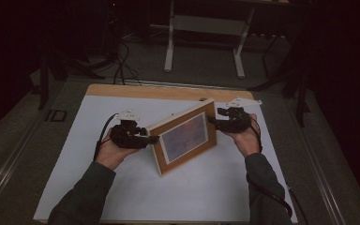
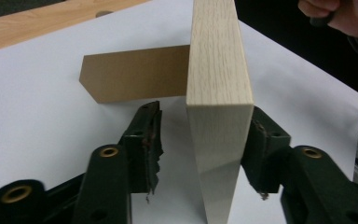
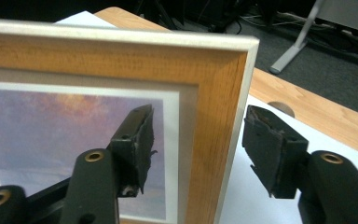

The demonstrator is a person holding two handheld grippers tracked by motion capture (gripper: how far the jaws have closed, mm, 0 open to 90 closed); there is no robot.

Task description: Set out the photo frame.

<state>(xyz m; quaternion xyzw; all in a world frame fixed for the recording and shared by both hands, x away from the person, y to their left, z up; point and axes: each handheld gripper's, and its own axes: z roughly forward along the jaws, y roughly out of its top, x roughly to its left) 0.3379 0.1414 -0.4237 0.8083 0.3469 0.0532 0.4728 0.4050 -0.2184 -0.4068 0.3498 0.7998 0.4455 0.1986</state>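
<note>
Two forearms reach in toward one wooden picture frame [image 1: 185,137] standing on white paper [image 1: 122,187], propped by its brown easel back [image 2: 130,79]. Its long axis runs between the grippers: left gripper [image 1: 151,139] straddles the near-left end, right gripper [image 1: 214,121] the far-right, equally close. Both sets of jaws are parted, pads clear of the wood.

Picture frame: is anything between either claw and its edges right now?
Nothing visible. The left claw straddles one end of the picture frame, one pad apart from the wood, the other close against it. The right claw straddles the opposite end with gaps on both sides. The brown easel stand sits behind the frame, clear of both.
</note>
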